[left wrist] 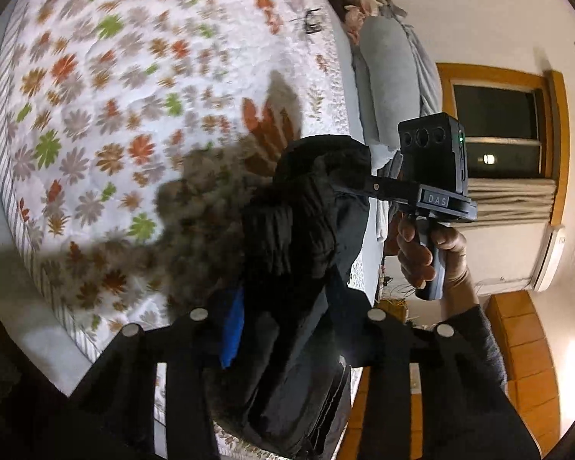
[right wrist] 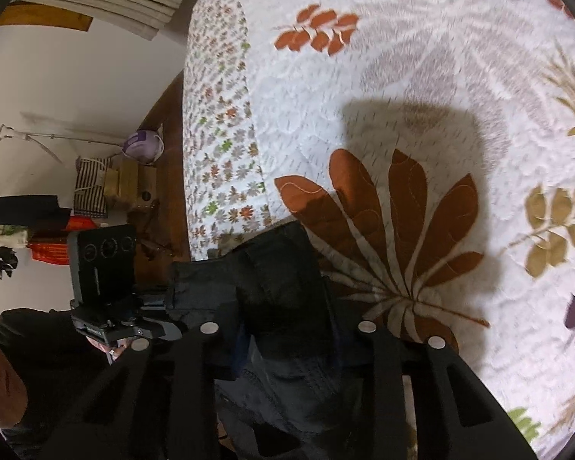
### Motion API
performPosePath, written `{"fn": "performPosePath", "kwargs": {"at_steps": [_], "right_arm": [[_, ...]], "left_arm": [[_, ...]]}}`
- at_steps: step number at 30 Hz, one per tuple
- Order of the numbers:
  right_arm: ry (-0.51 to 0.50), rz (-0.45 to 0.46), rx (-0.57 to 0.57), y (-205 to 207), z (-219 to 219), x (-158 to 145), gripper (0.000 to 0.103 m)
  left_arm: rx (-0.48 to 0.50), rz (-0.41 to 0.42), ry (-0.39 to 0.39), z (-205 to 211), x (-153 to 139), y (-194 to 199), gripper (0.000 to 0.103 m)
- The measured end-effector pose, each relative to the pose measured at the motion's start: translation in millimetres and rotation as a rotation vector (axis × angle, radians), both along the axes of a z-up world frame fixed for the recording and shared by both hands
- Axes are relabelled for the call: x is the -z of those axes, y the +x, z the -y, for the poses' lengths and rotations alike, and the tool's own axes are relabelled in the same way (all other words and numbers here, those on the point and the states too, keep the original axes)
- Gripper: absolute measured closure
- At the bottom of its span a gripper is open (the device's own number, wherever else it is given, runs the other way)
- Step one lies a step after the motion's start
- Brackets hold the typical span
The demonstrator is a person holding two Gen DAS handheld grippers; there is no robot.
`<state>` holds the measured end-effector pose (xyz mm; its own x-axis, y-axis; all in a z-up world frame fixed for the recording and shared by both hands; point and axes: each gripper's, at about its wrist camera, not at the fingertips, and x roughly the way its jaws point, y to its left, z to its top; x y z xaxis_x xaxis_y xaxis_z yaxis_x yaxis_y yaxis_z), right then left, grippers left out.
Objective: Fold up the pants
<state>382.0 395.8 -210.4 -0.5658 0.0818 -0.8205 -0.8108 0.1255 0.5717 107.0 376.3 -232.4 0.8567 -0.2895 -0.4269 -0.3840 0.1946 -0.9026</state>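
Observation:
The black pants hang bunched in the air above the bed, held up by both grippers. My left gripper is shut on the pants' waist edge; the cloth fills the gap between its fingers. My right gripper is shut on the pants too, with dark cloth between its fingers. The right gripper also shows in the left wrist view, pinching the upper fold. The left gripper's body shows in the right wrist view, close beside the cloth.
A bed with a white floral quilt lies under the pants and carries their shadow. Grey pillows lie at its far side. A window with a curtain, a wooden bed frame and clutter by the wall lie beyond.

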Motion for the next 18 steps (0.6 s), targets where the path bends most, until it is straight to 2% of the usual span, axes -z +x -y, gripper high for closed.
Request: {"fn": "performPosePath", "kwargs": {"at_steps": [8,18], "right_arm": [[0.039,0.108,0.029,-7,25,-53,0.072],[0.07,0.21,0.076,-8,71,-117,0.073]], "left_arm": [[0.043,0.045,0.124,20,-49,10,0.069],[0.109,0.114,0.222,47,-99,19,0.072]]}}
